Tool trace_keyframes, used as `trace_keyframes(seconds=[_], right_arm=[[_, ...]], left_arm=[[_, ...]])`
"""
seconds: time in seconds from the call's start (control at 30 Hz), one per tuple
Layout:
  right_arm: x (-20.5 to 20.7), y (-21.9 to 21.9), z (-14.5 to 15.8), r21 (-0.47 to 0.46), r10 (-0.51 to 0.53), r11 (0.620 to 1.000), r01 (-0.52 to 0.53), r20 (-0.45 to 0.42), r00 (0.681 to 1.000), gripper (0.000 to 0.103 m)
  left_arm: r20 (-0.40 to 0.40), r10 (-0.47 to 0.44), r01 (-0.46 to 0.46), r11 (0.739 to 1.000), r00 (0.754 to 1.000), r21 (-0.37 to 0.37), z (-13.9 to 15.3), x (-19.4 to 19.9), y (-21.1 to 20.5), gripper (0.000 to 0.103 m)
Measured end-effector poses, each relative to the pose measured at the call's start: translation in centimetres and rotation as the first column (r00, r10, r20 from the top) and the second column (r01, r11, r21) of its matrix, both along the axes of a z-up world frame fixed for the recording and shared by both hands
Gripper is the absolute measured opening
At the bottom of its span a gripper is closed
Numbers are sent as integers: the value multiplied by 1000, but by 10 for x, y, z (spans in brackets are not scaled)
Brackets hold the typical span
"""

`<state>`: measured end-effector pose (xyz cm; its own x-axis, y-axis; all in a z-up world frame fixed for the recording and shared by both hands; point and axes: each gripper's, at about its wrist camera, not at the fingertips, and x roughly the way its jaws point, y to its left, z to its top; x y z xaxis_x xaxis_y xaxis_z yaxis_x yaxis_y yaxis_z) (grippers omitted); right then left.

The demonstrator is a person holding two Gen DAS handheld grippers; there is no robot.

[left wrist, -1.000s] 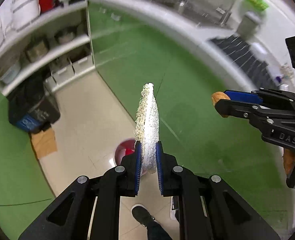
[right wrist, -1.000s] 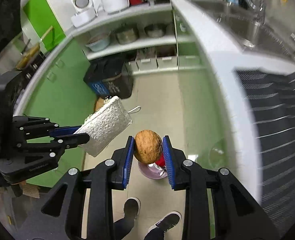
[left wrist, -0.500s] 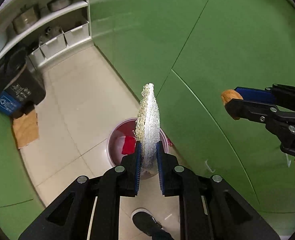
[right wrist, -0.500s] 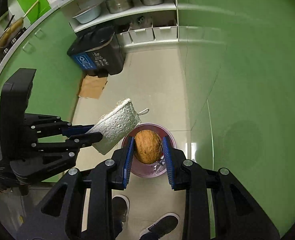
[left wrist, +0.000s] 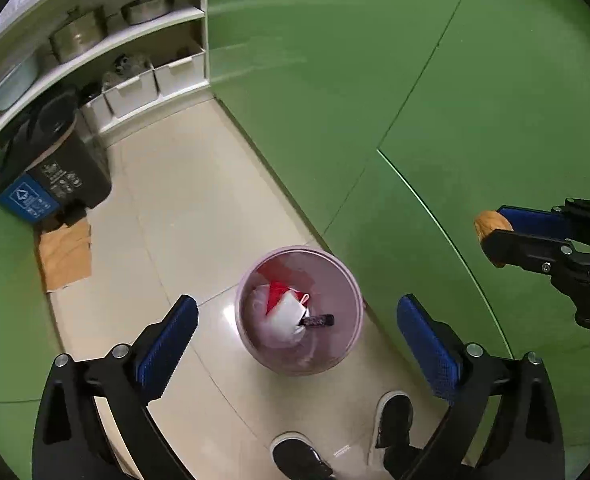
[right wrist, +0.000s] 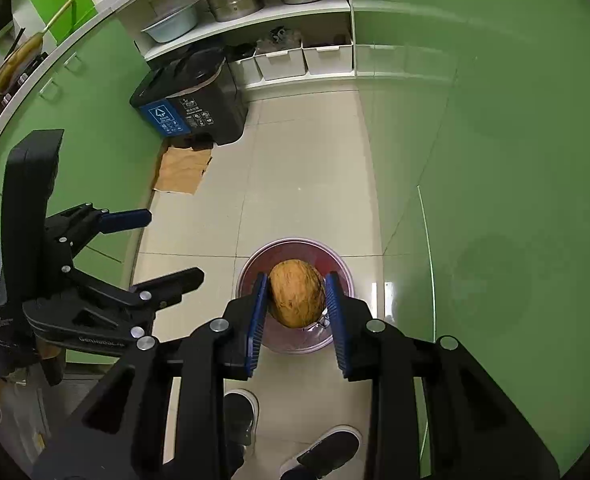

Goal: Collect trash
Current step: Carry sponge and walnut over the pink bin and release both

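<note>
Left gripper (left wrist: 297,334) is hanging wide open, holding nothing, directly over the pink bin (left wrist: 358,312) on the floor. White and red trash (left wrist: 285,310) is lying inside the bin. Right gripper (right wrist: 295,308) is clamping a brown nut (right wrist: 296,298) between its pads, above the bin (right wrist: 345,272). Shoes (right wrist: 323,452) are showing just below

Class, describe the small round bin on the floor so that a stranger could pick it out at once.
Find the green cabinet doors and follow them down to the tiled floor. The pink bin stands at their foot, round and open-topped with red and white trash inside, unlike the black lidded bin by the shelves.
</note>
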<state>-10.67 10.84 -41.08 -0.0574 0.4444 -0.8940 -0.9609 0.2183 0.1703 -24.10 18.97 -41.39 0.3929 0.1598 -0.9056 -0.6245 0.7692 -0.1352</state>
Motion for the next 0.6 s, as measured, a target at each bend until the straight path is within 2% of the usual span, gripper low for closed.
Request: trace_keyframes(seconds=[0.4, 0.6], right_arm=[[-17, 22, -14, -14, 62, 998, -62, -21, 998, 29], [-27, 38, -23, -12, 99, 995, -100, -37, 994, 30]], left_arm=[[33, 95, -96, 995, 995, 23, 22, -38, 18, 96], [42, 126, -128, 991, 991, 30, 24, -51, 29, 96]])
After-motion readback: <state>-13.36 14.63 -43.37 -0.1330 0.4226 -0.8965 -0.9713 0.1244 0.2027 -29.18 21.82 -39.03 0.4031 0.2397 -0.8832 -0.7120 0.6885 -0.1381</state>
